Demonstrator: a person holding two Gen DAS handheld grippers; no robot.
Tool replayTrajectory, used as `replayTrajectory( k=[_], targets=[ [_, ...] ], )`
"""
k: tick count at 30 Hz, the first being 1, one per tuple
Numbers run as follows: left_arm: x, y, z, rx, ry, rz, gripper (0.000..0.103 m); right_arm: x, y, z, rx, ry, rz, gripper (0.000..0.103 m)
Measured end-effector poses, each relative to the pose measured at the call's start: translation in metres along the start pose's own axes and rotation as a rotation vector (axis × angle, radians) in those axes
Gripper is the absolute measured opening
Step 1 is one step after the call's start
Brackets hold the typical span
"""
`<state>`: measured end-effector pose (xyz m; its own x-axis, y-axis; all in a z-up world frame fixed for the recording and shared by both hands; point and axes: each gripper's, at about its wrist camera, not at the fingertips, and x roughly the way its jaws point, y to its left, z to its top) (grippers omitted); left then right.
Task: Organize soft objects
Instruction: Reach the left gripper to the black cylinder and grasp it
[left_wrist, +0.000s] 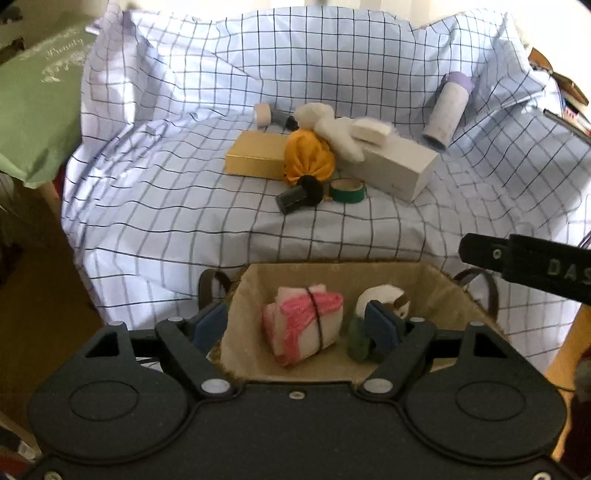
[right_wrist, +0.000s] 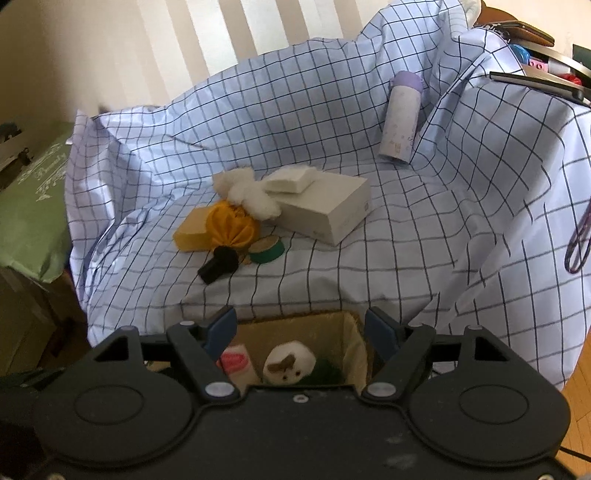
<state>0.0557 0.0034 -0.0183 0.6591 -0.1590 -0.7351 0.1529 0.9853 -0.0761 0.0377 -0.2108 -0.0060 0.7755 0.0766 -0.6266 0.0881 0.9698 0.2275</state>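
From the left wrist, the left gripper (left_wrist: 299, 325) hangs over the fabric-lined basket (left_wrist: 436, 291), jaws spread and gripping nothing. The pink-and-white bundle (left_wrist: 303, 325) lies between its fingers without touching either; the white plush toy (left_wrist: 384, 301) sits at three o'clock, behind the right finger. The yellow cloth (left_wrist: 308, 157) and white fluffy piece (left_wrist: 332, 129) lie at twelve o'clock, well apart on the checked sheet (left_wrist: 184, 147). The right gripper's finger (left_wrist: 517, 264) at two o'clock reads "DAS"; a green cushion (left_wrist: 33, 107) at ten o'clock bears white script that looks like "Beauty".

From the right wrist, the right gripper (right_wrist: 301, 332) is released too, empty, above the basket (right_wrist: 354, 339). The plush toy (right_wrist: 290, 363) and bundle (right_wrist: 236, 360) lie just below its fingers, the yellow cloth (right_wrist: 231, 225) at eleven o'clock.
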Motion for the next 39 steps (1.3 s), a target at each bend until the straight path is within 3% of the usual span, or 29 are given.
replayTrajectory(
  k=[8,12,25,31,37,39],
  targets=[
    [0.041,0.016,0.043,-0.173,0.102,-0.068,0.078,0.033,-0.006,0.026,0.019,0.015,-0.028,0.078],
    [0.064,0.023,0.062,-0.26,0.128,-0.057,0.078,0.051,-0.008,0.033,0.014,0.021,-0.041,0.078],
    [0.128,0.013,0.108,-0.382,0.183,-0.022,0.076,0.093,-0.018,0.042,0.04,0.069,-0.031,0.08],
    [0.148,0.013,0.119,-0.434,0.201,-0.028,0.068,0.099,-0.019,0.044,0.034,0.061,-0.034,0.081],
    [0.159,0.013,0.123,-0.445,0.2,-0.012,0.067,0.104,-0.023,0.046,0.048,0.066,-0.034,0.081],
    [0.161,0.014,0.123,-0.446,0.203,-0.01,0.06,0.106,-0.024,0.046,0.052,0.071,-0.036,0.081]
  ],
)
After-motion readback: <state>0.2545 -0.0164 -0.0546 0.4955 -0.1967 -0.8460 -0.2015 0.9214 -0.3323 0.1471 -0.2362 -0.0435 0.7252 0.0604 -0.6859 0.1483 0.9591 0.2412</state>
